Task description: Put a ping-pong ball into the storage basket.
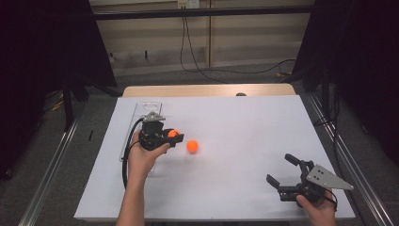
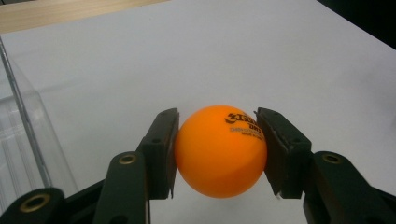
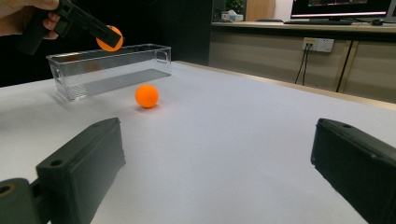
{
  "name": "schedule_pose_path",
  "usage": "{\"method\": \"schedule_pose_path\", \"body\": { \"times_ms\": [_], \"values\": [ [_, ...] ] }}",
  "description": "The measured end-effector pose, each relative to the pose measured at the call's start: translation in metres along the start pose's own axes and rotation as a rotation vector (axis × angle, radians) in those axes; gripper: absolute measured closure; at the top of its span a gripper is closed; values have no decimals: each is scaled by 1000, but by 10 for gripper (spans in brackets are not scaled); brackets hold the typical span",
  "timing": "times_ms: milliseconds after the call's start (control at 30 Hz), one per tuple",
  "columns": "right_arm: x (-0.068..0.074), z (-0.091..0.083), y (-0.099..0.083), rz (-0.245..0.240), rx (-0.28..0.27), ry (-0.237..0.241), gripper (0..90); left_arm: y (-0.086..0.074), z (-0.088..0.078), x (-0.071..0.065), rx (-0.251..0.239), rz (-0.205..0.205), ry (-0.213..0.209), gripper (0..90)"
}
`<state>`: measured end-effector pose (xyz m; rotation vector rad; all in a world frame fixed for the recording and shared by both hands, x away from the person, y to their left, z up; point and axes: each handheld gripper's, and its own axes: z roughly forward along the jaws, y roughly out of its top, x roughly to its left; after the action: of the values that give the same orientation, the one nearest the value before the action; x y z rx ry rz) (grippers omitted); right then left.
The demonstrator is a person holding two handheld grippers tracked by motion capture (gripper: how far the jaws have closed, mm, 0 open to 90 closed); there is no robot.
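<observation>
Left gripper (image 1: 173, 136) has a ball (image 2: 220, 150) pinched; the clear box (image 1: 141, 110) sits at its 10 o'clock, right alongside. Right gripper (image 1: 282, 170) gapes wide, holding nothing.

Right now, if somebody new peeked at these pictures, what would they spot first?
Probably the bright orange ball squeezed in the left gripper, held up off the white table beside the clear plastic box. Next comes a second orange ball lying loose on the table just right of that gripper. Over at the near right corner, the right gripper waits with its jaws wide open and nothing between them.
</observation>
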<state>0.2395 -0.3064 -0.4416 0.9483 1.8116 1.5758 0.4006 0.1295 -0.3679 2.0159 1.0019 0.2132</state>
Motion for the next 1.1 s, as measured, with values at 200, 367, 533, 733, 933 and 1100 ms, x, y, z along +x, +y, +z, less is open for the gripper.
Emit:
{"method": "schedule_pose_path", "body": {
  "times_ms": [200, 367, 533, 733, 933, 1100],
  "values": [
    [0, 0, 0, -1, -1, 1, 22, 0, -2, 2, -7, -7, 12, 508],
    [0, 0, 0, -1, -1, 1, 22, -1, -5, 5, -3, -3, 21, 509],
    [0, 0, 0, -1, 0, 1, 22, -2, -7, 8, -6, -7, 27, 509],
    [0, 0, 0, -1, 0, 1, 22, -3, -10, 13, -13, -19, 37, 509],
    [0, 0, 0, -1, 0, 1, 22, -4, -12, 15, -21, -33, 45, 508],
    [0, 0, 0, -1, 0, 1, 22, -5, -13, 17, -18, -30, 51, 509]
  ]
}}
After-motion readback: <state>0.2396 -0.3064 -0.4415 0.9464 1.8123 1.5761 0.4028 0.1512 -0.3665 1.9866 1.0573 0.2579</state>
